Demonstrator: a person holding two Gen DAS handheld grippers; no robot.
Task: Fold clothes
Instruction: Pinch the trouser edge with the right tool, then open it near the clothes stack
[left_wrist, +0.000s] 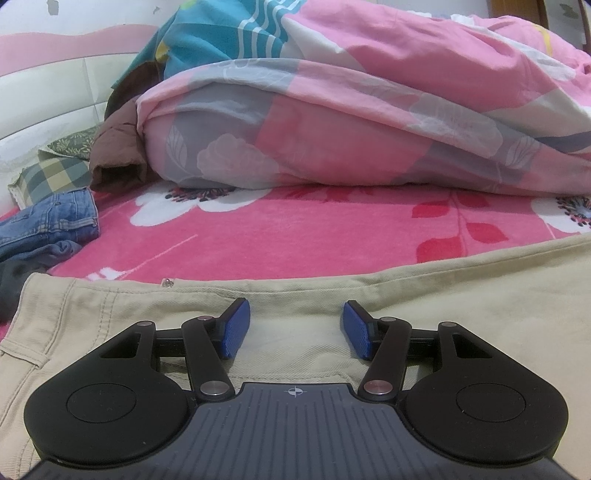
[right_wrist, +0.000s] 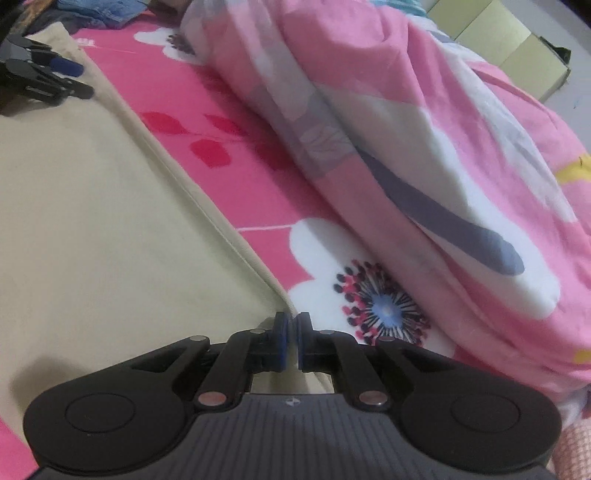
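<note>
one beige trousers (left_wrist: 295, 295), one jeans (left_wrist: 55, 218), one pink quilt (left_wrist: 369, 129), two pillows (left_wrist: 55, 173), two tools (left_wrist: 295, 328)

Left gripper (left_wrist: 296, 328): matte black linkage arms, each pinned with round silver-pink rivets; two large black disc housings with a faint inset circle on each. Centre body is dark grey, ribbed with parallel vertical grooves, and carries a small white crosshair mark near its top edge. Fingers end in blue textured pads (left_wrist: 233, 329) on black backing. Right gripper (right_wrist: 291, 341): same build, with black arms, silver rivets, twin disc housings, a ribbed grey body and a small white mark; blue pads show only as thin edges.
</note>
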